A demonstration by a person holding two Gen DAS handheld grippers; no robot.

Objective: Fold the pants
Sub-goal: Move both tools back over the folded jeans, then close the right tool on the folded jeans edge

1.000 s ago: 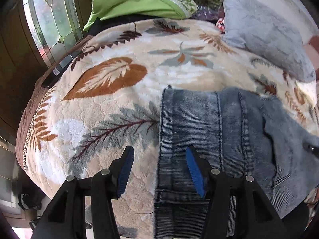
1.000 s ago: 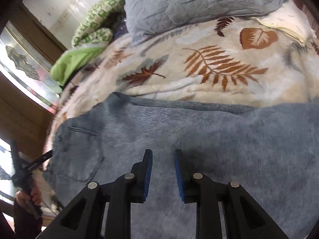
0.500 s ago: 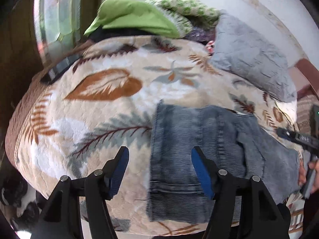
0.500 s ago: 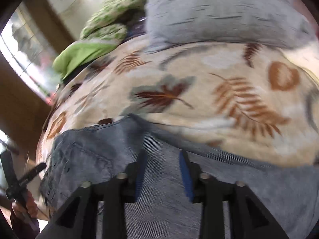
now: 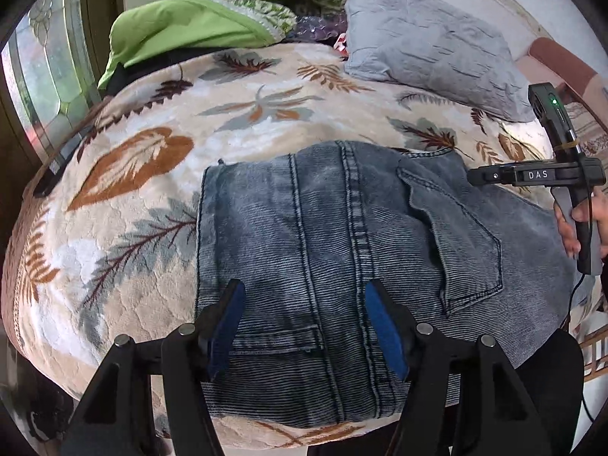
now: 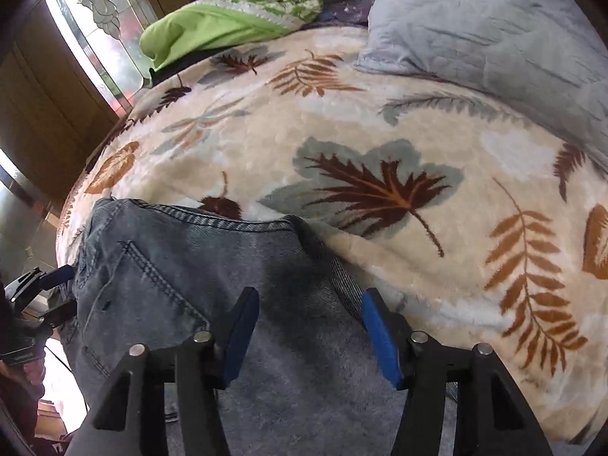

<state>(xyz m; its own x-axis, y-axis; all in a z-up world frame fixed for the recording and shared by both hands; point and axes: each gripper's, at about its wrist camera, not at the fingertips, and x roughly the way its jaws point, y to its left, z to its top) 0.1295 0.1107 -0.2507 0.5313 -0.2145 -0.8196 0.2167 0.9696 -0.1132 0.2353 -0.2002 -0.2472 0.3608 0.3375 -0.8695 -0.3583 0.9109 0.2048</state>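
Pants: the jeans [image 5: 342,250] lie folded into a compact block on the leaf-print blanket [image 5: 152,174] of the bed, near its front edge, back pocket [image 5: 452,235] up.
Just changed: a second ago the left gripper [image 5: 304,326] straddled the jeans' left edge; it now hangs over the middle of the block. The right view has swung from denim alone to the jeans' far corner and open blanket.
Left gripper: spread, nothing between the pads, clear of the cloth.
Right gripper: its jaws [image 6: 307,338] have just been closing a little after opening, yet stand apart, over the denim edge; no cloth pinched.
Meaning: both grips look released, so the fold is probably set and the work is near its end or waiting on smoothing.
Edges: the left edge of the block runs straight; the front edge sits close to the bed's drop.
Open room: wide bare blanket lies behind and left; a grey pillow [image 5: 429,41] and green bedding [image 5: 182,34] sit well apart at the back.
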